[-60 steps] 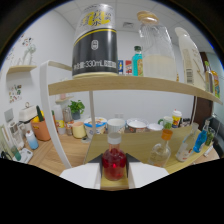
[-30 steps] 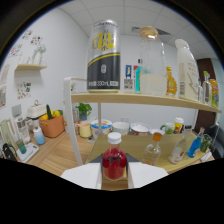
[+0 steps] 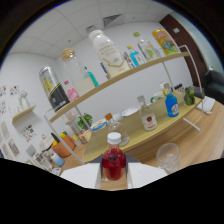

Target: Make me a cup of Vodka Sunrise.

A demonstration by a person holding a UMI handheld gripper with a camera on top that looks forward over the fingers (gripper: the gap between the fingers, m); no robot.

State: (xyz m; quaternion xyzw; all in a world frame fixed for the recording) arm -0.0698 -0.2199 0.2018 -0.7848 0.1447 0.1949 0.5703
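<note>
A small bottle of red liquid (image 3: 113, 164) with a white cap stands between my two white fingers (image 3: 80, 176), and my gripper (image 3: 113, 173) is shut on it. The bottle is held off the table and leans with the tilted view. A clear stemmed glass (image 3: 168, 157) with ice in it stands on the wooden table (image 3: 200, 131), just ahead of my right finger. Beyond the fingers, further back on the table, is a clear bottle with a red label (image 3: 148, 118).
A blue bottle (image 3: 171, 105) and green items stand to the right of the clear bottle. A wooden shelf (image 3: 120, 81) above the table carries a large white bottle (image 3: 108, 52), a glass jar and a black-and-yellow can (image 3: 54, 90). An orange pot (image 3: 62, 148) sits at the left.
My gripper has rolled with the red bottle in it, so the shelf and table now slant up to the right. It also moved rightward; the glass with ice has come into view.
</note>
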